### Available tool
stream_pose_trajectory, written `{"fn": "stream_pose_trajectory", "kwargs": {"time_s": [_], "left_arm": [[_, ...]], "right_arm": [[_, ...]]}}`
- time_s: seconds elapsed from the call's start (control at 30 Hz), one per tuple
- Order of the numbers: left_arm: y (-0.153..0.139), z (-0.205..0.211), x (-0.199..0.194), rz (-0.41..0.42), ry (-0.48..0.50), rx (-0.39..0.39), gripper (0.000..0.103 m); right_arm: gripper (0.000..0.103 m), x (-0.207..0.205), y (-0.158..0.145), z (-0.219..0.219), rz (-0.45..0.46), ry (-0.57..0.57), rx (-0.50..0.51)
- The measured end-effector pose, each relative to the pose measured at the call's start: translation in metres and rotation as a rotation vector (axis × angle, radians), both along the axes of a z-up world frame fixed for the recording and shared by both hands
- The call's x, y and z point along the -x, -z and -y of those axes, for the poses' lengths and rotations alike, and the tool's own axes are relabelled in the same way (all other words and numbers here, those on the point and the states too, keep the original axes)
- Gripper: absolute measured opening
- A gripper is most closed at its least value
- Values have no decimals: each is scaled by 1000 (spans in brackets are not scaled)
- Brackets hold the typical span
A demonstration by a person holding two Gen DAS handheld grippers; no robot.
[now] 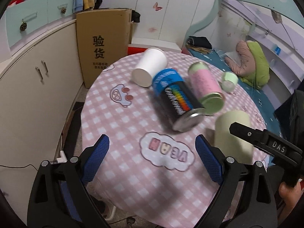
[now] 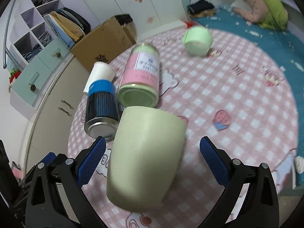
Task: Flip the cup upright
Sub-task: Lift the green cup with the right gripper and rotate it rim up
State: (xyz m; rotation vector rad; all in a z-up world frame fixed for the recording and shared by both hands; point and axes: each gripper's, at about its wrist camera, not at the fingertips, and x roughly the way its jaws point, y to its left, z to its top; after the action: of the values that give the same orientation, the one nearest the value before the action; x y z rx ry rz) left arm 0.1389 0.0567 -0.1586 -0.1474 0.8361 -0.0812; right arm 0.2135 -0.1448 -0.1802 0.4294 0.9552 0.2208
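Observation:
A pale green cup (image 2: 146, 155) sits on the pink checked table (image 2: 237, 98), its base toward the right wrist camera and its mouth hidden. My right gripper (image 2: 152, 161) is open, its blue fingers on either side of the cup with a gap on both sides. In the left wrist view the cup (image 1: 233, 134) is at the right, with one black finger of the right gripper (image 1: 254, 138) across it. My left gripper (image 1: 152, 155) is open and empty over the near table edge.
A black and blue can (image 1: 174, 98), a pink and green can (image 1: 207, 87), a white paper cup (image 1: 150, 66) and a small green cup (image 1: 229, 79) lie on the table. A cardboard box (image 1: 102, 43), cabinets and a bed surround it.

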Motion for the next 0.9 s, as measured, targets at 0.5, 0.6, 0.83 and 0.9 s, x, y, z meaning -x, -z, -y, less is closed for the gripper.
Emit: {"fn": "stream_pose_trajectory", "kwargs": {"time_s": [0.5, 0.6, 0.83, 0.9], "left_arm": [[8, -12, -19, -29, -18, 18, 92], [8, -12, -20, -35, -15, 26, 92], [5, -8, -18, -31, -17, 32, 92], [5, -7, -17, -33, -19, 34, 92]], "right_arm": [[87, -23, 14, 7, -50, -30, -84], [82, -21, 13, 7, -40, -44, -82], [82, -8, -1, 12, 16, -50, -25], [82, -2, -12, 12, 59, -48, 46]]}}
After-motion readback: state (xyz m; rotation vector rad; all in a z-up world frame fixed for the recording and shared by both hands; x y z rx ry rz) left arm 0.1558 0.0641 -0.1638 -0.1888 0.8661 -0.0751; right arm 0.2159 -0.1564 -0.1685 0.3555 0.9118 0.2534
